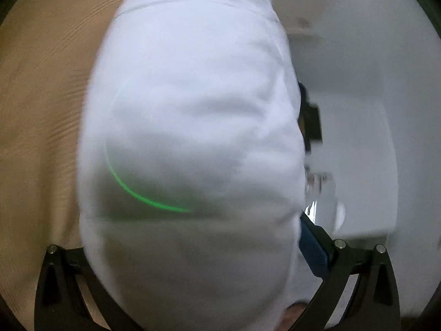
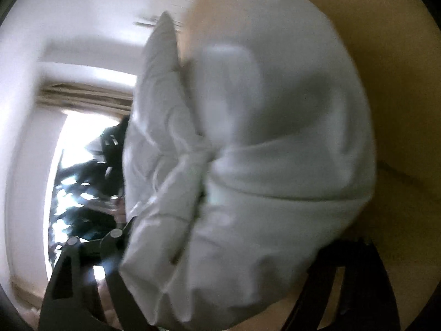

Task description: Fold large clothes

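Observation:
A white garment fills the middle of the left wrist view as a thick, blurred bundle. My left gripper stands wide around it. The blue pad of one finger lies against the cloth's right edge and the other finger is hidden under the cloth. In the right wrist view the same garment bulges in creased folds between the spread fingers of my right gripper. Motion blur hides whether those pads press on it. A dark shape beyond the cloth looks like the other gripper.
A light wooden tabletop runs along the left of the left wrist view and shows again as the tabletop right of the garment. White walls and a bright window lie beyond.

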`<state>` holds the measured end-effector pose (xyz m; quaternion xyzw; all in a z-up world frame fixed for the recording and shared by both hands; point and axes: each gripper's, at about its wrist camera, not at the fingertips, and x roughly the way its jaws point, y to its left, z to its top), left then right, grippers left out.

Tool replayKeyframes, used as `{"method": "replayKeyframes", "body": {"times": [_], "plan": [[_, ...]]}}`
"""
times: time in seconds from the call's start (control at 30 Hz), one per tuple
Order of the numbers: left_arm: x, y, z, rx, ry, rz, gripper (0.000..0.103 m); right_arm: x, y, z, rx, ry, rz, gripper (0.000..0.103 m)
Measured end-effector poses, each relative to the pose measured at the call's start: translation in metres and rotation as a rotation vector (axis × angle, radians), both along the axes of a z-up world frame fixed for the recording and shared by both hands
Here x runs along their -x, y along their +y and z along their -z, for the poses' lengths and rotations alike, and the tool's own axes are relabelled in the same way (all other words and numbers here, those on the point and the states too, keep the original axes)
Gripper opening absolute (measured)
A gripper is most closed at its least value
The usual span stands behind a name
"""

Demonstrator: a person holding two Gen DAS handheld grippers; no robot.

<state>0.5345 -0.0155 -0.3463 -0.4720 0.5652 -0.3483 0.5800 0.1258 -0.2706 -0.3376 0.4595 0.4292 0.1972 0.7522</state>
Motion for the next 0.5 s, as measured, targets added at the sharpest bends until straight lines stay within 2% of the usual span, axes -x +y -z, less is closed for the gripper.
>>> {"method": "replayKeyframes", "body": {"times": [0.07, 0.27, 0.37, 0.4, 0.43, 0.47, 0.5], "plan": [[-0.003, 0.008, 0.002, 0.048, -0.018, -0.042, 0.102, -0.002, -0.002, 0.009, 0.001, -0.025, -0.003, 0.085], [-0.009, 0.007, -0.04, -0.128, -0.08, -0.001, 0.101, -0.003, -0.004, 0.0, 0.036, 0.013, -0.021, 0.087], [0.011, 0.018, -0.069, -0.335, -0.11, 0.001, 0.101, 0.004, -0.003, -0.016, 0.075, 0.036, -0.025, 0.087], [0.024, 0.021, -0.086, -0.458, -0.158, 0.006, 0.101, 0.011, -0.006, -0.023, 0.1, 0.038, -0.027, 0.088], [0.035, 0.019, -0.098, -0.545, -0.208, -0.002, 0.101, 0.017, -0.011, -0.03, 0.118, 0.036, -0.028, 0.088], [0.049, 0.02, -0.112, -0.625, -0.26, -0.014, 0.101, 0.025, -0.017, -0.04, 0.142, 0.028, -0.03, 0.088], [0.054, 0.022, -0.127, -0.672, -0.307, -0.028, 0.101, 0.033, -0.022, -0.049, 0.163, 0.021, -0.03, 0.088]]}}
